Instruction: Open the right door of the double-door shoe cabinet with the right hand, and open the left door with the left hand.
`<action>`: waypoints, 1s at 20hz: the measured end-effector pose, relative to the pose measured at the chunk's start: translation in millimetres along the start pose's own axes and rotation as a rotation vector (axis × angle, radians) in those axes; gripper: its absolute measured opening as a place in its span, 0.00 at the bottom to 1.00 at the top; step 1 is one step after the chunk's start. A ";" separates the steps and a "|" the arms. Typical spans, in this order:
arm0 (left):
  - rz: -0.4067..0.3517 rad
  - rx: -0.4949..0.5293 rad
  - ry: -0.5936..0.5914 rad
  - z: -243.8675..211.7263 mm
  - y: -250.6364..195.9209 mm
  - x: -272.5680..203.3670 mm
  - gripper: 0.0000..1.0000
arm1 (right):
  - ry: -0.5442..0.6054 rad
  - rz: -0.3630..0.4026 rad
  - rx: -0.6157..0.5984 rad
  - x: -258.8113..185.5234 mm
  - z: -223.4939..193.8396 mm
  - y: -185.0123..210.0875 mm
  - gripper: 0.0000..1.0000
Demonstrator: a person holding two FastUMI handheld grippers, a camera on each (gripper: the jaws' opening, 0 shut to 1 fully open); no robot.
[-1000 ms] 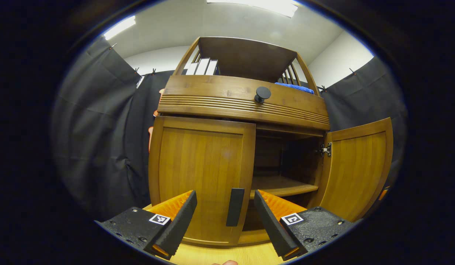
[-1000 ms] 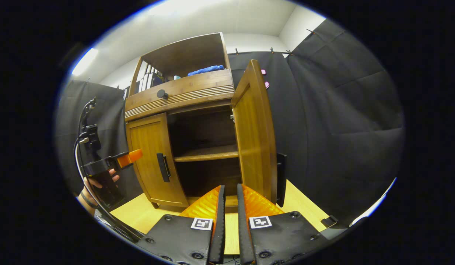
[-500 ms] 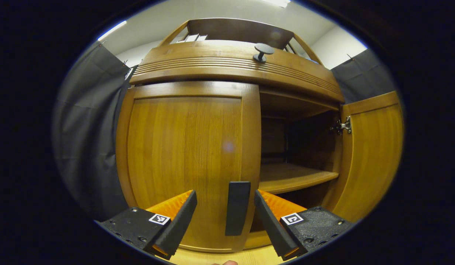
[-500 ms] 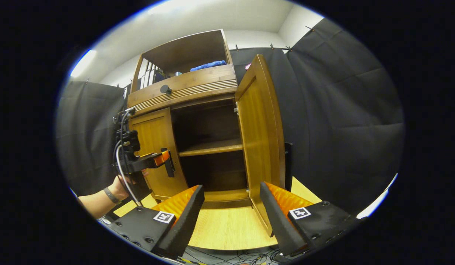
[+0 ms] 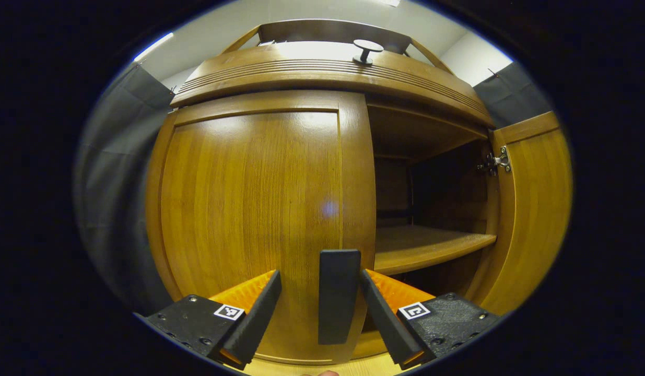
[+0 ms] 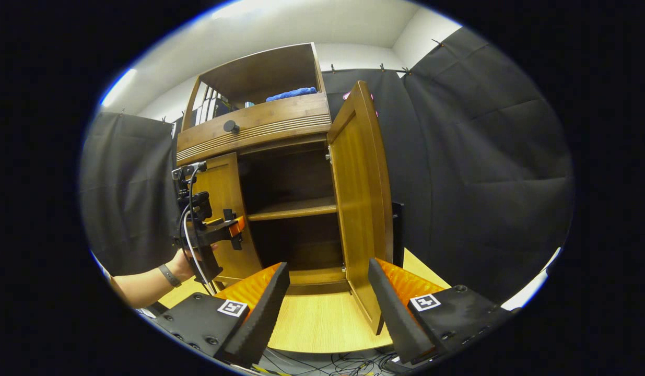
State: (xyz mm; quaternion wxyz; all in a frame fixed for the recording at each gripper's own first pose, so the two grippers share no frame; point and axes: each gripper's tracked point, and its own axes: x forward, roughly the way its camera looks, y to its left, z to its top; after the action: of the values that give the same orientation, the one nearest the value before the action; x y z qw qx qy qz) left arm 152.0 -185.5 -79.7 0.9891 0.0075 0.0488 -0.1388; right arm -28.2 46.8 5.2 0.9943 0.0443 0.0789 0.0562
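Note:
The wooden shoe cabinet's left door [image 5: 254, 198] is closed. Its dark upright handle [image 5: 339, 297] stands between the spread fingers of my left gripper [image 5: 318, 275], which is open and not pressing on it. In the right gripper view, a hand [image 6: 184, 263] holds the left gripper [image 6: 236, 230] at the left door [image 6: 223, 203]. The right door [image 6: 361, 198] is swung wide open, with its dark handle [image 6: 398, 230] on the far side. My right gripper [image 6: 327, 266] is open and holds nothing, a little in front of that door's lower edge.
Inside the cabinet is a bare shelf [image 5: 426, 248]. Above the doors is a drawer with a round knob [image 6: 230, 126], and an open top shelf holds a blue cloth [image 6: 291, 95] and books [image 6: 207, 109]. The cabinet stands on a light wooden board [image 6: 322, 324]. Cables [image 6: 327, 363] lie below it.
My left gripper has moved closer to the left door, so its fingers now flank the handle. My right gripper went from shut to open and stands clear of the open right door.

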 end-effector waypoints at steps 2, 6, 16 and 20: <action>-0.001 -0.012 0.005 -1.9 -0.4 2.7 0.95 | 0.005 0.004 0.002 2.2 -0.6 -0.3 0.89; -0.011 -0.040 -0.020 0.7 3.7 0.6 0.85 | 0.009 0.008 -0.007 3.5 -1.4 3.7 0.98; -0.091 -0.130 0.049 -13.1 -16.0 -1.6 0.24 | 0.031 0.004 -0.049 -2.0 -6.9 11.4 0.89; -0.081 -0.145 0.077 -10.7 -12.8 -15.1 0.24 | 0.029 0.020 -0.048 1.8 -7.6 21.0 0.89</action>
State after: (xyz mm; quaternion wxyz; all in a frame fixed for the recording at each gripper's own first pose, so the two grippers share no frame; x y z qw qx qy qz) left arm 133.0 -193.4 -88.9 0.9780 -0.0607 0.0968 -0.1744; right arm -29.9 68.4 -0.5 0.9932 0.0206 0.0914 0.0684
